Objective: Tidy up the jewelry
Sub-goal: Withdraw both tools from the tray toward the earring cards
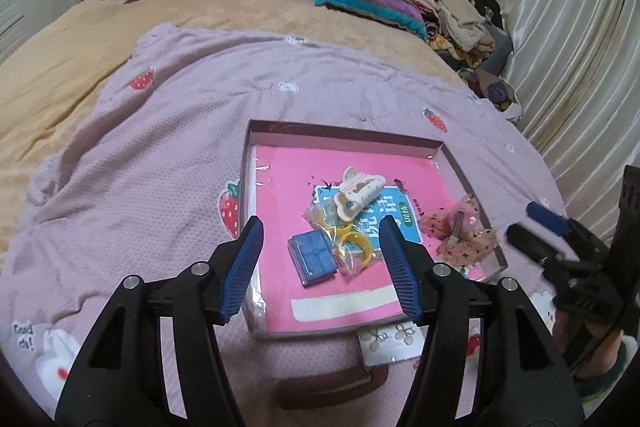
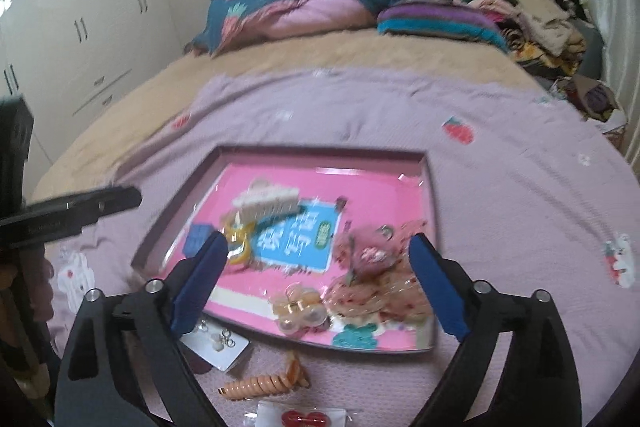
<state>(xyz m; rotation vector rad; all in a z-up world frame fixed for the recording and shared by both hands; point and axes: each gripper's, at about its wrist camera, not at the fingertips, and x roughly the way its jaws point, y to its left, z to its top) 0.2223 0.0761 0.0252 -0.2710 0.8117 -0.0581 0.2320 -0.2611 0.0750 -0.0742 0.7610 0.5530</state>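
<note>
Left wrist view: left gripper (image 1: 320, 259) spread wide, empty, poised over the shallow pink-lined cardboard tray (image 1: 344, 126); small blue plastic box (image 1: 313, 259) between its fingers. Right wrist view: right gripper (image 2: 320, 281) spread wide, empty; orange spiral hair tie (image 2: 264, 383) at 6 o'clock outside the tray.

Soft indoor light, right-wrist blur, fisheye warping.
</note>
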